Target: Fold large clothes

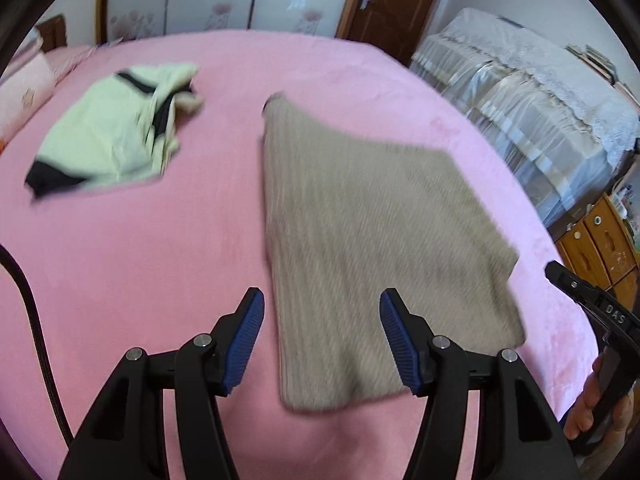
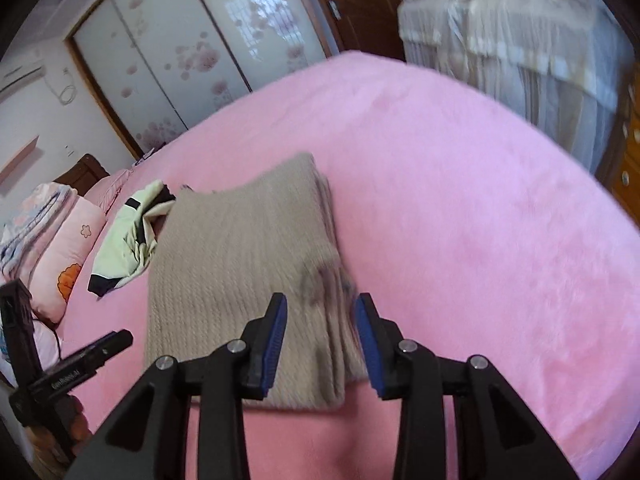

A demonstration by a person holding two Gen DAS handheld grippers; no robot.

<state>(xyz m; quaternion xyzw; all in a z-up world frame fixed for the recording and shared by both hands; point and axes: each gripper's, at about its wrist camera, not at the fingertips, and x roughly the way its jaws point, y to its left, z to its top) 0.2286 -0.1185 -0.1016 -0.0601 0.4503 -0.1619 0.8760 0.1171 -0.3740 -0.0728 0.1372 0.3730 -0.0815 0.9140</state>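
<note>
Left gripper: jaws parted wide, nothing between the blue pads, raised over the near left corner of the beige knit garment. Right gripper: jaws parted more narrowly, also empty, above the garment's near right edge where stacked layers show. No pad touching cloth in either view.

Garment lying folded into a compact rectangle on the pink bedspread, near the front edge. Probably released on purpose: fold looks complete, layers squared. Pale green and black garment crumpled further back toward the pillows, well apart; likely next in line.

Both tools pitched downward toward the bed, side by side. Motion blur throughout.
</note>
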